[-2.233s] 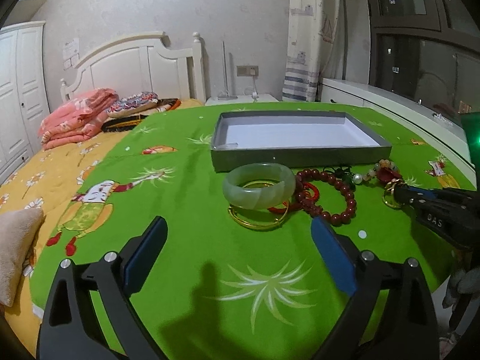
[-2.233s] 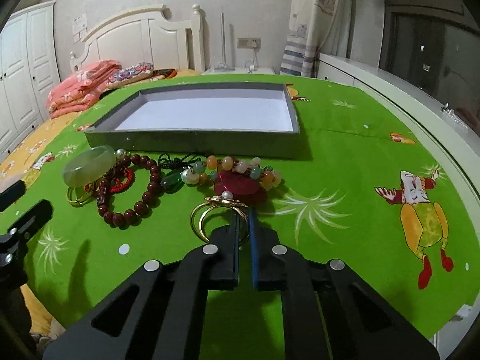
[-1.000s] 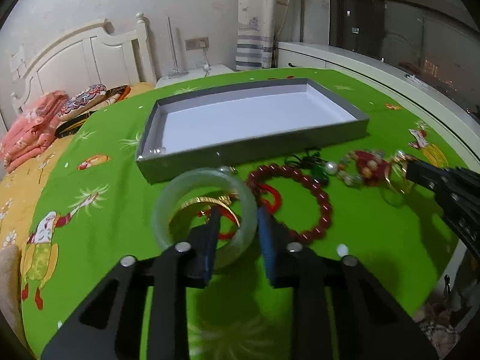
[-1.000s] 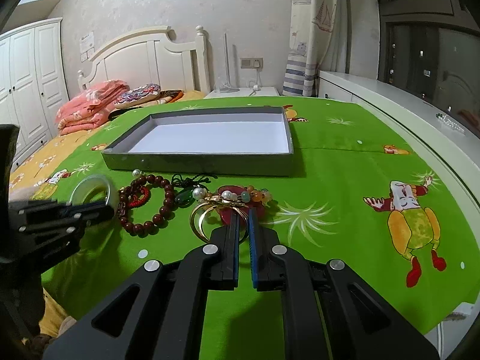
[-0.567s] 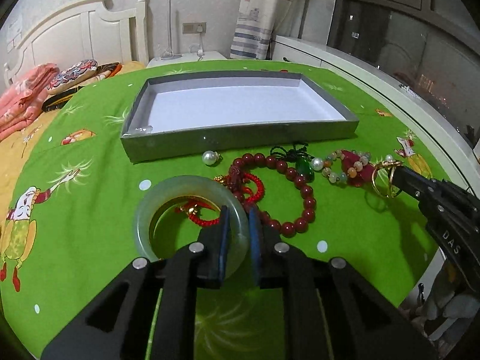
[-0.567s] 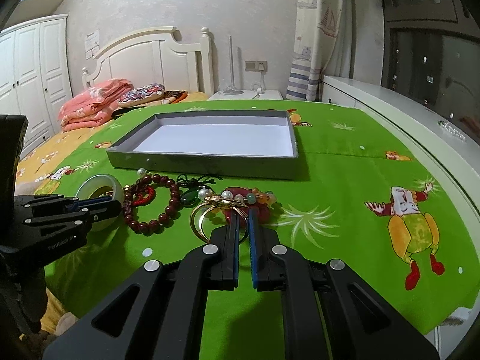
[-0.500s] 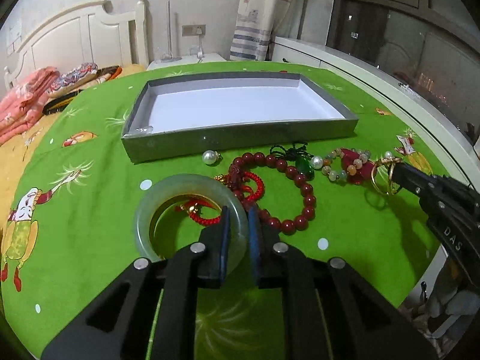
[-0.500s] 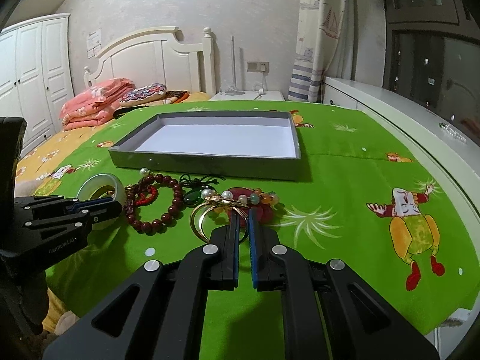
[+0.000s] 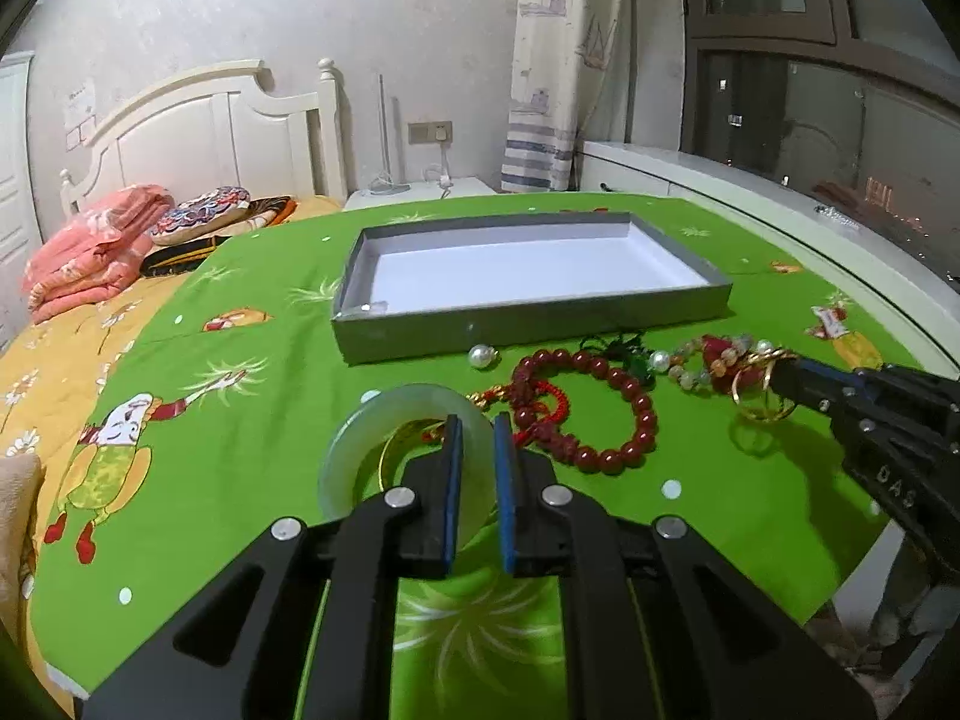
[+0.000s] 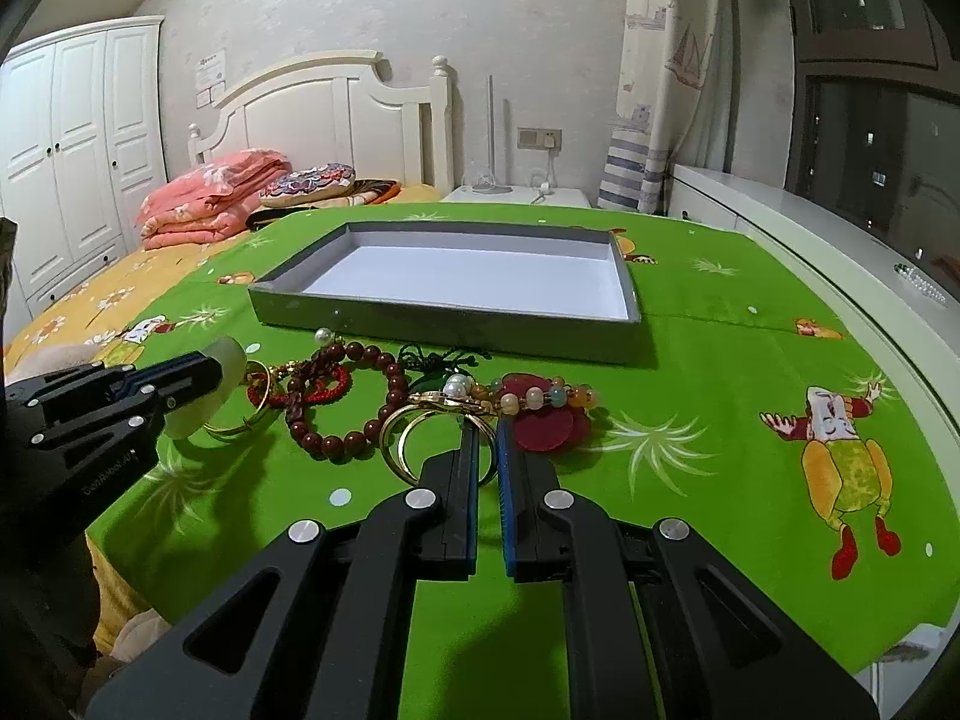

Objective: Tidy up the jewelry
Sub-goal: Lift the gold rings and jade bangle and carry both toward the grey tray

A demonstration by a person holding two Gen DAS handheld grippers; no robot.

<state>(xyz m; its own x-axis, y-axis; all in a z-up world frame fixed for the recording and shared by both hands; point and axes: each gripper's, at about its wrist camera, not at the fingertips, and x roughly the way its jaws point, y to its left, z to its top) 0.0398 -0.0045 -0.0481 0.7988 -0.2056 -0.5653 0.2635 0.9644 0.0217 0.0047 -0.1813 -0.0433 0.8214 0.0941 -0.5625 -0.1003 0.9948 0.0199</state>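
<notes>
The left gripper (image 9: 477, 420) has its fingers closed on the near rim of the jade bangle (image 9: 360, 438), one finger inside the ring and one outside. The bangle sits tilted, its near side raised from the green bedsheet (image 9: 240, 420), in front of the empty grey tray (image 9: 528, 324). I judge that it is stiff, rather heavy for its size and smooth, so it can slip or turn between the flat pads. It is probably also fragile: a fall on a hard edge could crack it. Holding across the wall of the ring, as now, seems the right place, but it must be carried low and slowly.

The right gripper (image 10: 487, 435) has its fingers closed on the thin gold rings (image 10: 414, 432), which are tied to a mixed bead string with a red pendant (image 10: 540, 414). These rings are light and stiff, but the beads hanging from them are loose and will probably swing and drag when lifted.

Between the two lie a dark red bead bracelet (image 9: 606, 414), a red cord knot (image 9: 540, 396) and a thin gold bangle (image 10: 249, 402), all touching or overlapping, so one piece may catch another. A single pearl (image 9: 482, 355) lies just before the tray wall; it will roll easily and is hard to pinch.
</notes>
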